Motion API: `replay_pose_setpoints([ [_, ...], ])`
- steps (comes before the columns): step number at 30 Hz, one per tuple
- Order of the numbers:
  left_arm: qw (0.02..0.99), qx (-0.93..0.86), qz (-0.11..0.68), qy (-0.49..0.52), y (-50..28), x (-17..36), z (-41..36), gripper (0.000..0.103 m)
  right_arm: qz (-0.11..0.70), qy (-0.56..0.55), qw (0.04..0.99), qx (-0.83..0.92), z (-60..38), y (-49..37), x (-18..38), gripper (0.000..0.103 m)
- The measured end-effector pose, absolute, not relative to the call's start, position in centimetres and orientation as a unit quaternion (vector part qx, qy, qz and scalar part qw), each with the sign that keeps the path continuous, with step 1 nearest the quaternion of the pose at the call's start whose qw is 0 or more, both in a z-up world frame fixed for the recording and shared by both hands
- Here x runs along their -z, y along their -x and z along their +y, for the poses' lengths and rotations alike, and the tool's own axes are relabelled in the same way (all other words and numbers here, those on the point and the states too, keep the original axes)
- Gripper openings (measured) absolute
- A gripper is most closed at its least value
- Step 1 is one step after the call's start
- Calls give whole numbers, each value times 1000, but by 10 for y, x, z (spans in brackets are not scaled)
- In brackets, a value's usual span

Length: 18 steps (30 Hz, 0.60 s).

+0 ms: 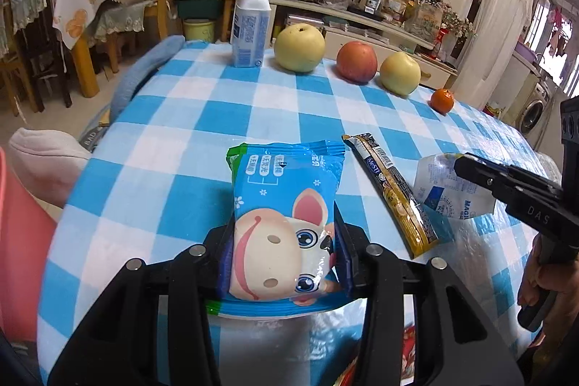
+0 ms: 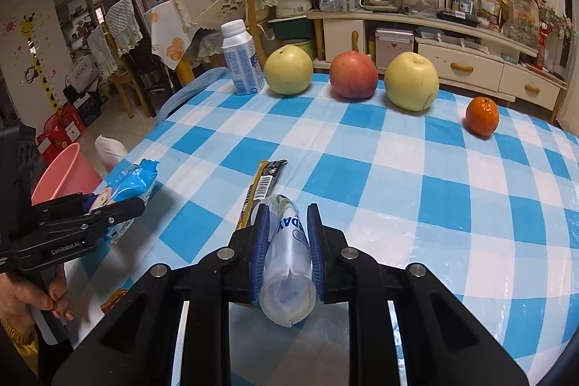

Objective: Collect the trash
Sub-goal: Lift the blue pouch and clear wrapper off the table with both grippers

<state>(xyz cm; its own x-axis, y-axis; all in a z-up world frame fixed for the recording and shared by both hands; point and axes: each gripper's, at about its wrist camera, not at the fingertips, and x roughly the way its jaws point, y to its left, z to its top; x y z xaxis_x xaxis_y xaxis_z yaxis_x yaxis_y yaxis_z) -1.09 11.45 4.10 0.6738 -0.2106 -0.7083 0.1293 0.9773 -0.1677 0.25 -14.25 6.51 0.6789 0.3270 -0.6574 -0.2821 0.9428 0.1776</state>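
Over the checked table, the left gripper pinches a blue snack packet between half-closed fingers, the right gripper squeezes a crumpled plastic cup, and a yellow wrapper lies between them.

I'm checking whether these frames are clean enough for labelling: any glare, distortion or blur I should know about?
Left wrist view: strong fisheye bending of the checked tablecloth, dark vignette corners, and a washed-out glare patch low down under the blue snack packet. Right wrist view: the same barrel distortion, sheen on the tablecloth at right, and soft reflections on the clear plastic cup; the fruit is sharp, with no motion blur.
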Motion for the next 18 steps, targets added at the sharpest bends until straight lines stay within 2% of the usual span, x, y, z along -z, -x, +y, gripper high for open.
replay_pose_setpoints([
  [5, 916, 96, 385, 48, 22, -46, 119, 45, 372, -22, 909, -189, -130, 17, -70, 23],
  [12, 917, 103, 382, 48, 26, -48, 124, 45, 432, -6, 879, -201, -109, 38, -38, 23],
  [16, 918, 109, 378, 54, 26, -52, 128, 45, 440, -9, 874, -206, -100, 49, -31, 29],
  [18, 917, 112, 377, 59, 27, -53, 131, 45, 444, -4, 872, -204, -95, 52, -27, 39],
])
